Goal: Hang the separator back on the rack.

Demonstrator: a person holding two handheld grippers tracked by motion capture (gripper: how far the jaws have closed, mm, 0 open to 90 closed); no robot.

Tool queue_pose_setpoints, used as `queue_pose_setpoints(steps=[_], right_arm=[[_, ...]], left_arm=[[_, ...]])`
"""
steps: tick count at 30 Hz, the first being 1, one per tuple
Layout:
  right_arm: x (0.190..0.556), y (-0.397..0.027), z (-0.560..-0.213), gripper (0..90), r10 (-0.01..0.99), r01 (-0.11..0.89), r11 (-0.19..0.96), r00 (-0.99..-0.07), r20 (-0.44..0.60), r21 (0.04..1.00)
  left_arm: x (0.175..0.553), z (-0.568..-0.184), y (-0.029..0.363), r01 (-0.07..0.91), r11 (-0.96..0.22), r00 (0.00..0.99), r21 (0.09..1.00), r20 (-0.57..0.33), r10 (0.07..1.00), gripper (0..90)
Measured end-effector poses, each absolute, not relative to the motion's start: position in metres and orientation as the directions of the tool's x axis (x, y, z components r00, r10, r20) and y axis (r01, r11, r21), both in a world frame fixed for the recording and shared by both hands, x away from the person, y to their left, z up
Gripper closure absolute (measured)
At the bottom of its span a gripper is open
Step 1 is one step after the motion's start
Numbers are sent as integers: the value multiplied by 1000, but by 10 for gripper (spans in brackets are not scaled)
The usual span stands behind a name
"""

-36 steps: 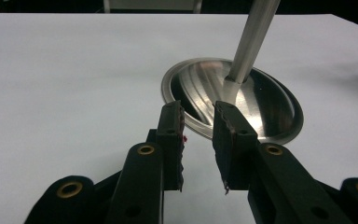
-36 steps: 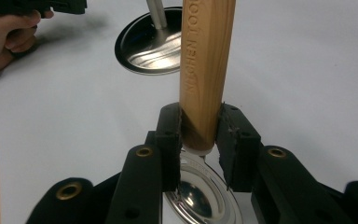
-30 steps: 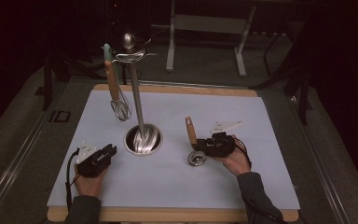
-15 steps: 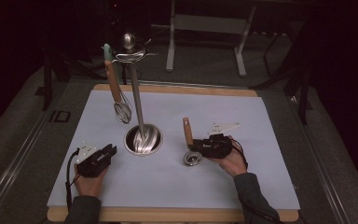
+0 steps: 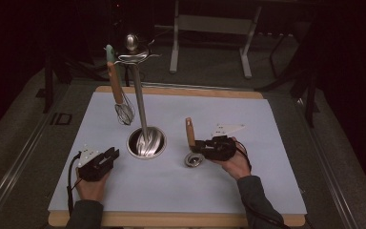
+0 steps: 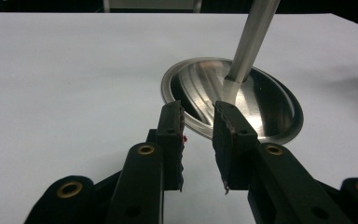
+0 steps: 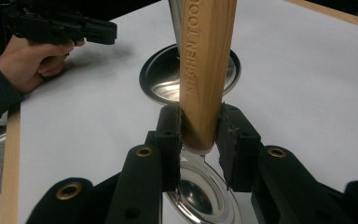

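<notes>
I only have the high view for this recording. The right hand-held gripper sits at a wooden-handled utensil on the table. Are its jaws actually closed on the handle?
Observer: Yes. In the right gripper view the right hand-held gripper clamps the wooden handle from both sides, just above the metal bowl.
Operator: Any marking on that handle?
Observer: Engraved lettering runs along it; the word TOOL is legible.
Operator: And the left one, is it holding anything?
Observer: No. In the left gripper view the left hand-held gripper has its jaws apart with nothing between them, pointing at the stand's round base.
</notes>
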State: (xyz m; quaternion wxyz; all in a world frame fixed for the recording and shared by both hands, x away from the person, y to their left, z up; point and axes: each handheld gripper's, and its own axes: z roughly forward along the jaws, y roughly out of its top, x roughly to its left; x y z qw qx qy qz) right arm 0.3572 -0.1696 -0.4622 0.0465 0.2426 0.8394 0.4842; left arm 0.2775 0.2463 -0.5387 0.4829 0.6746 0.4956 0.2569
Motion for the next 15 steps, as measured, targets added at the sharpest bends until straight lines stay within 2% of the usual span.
queue_pose_setpoints(steps=[15], right_arm=[[359,-163,-453,710,426,330,411,-894,142,850]], left_arm=[[278,-539,246,421,-41,377,906,-134,917,734]])
